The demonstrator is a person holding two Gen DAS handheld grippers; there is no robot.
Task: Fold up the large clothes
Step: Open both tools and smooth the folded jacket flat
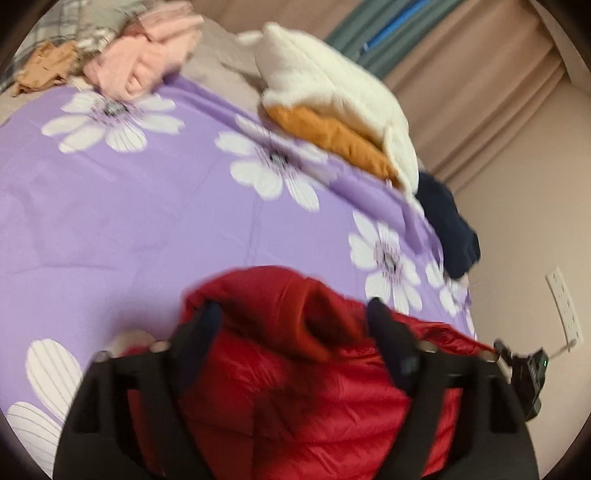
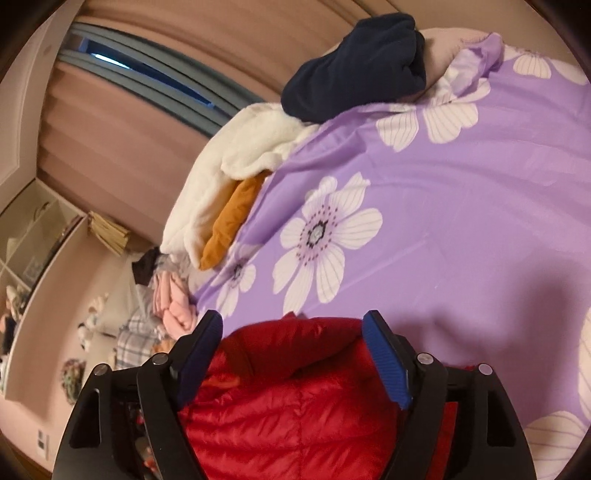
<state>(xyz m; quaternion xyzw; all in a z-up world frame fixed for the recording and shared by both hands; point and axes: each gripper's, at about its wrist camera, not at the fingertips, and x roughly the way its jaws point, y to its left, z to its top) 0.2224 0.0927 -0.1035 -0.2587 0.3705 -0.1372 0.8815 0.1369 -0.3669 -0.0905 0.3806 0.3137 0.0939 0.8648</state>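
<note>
A red quilted puffer jacket (image 1: 295, 376) lies bunched on the purple flowered bedsheet (image 1: 147, 221). My left gripper (image 1: 291, 310) is open, its two fingers spread to either side of a raised fold of the jacket. In the right wrist view the same red jacket (image 2: 295, 406) lies under my right gripper (image 2: 293, 325), which is also open, its blue-padded fingers (image 2: 384, 362) standing on either side of the jacket's rolled edge. Neither gripper is closed on the fabric.
A white fleece garment (image 1: 332, 88) lies on an orange one (image 1: 332, 136) at the bed's far edge, with a navy garment (image 1: 447, 225) beside them. Pink clothes (image 1: 147, 62) and plaid fabric (image 1: 74, 22) lie at the far left. Curtains (image 1: 480, 92) hang behind the bed.
</note>
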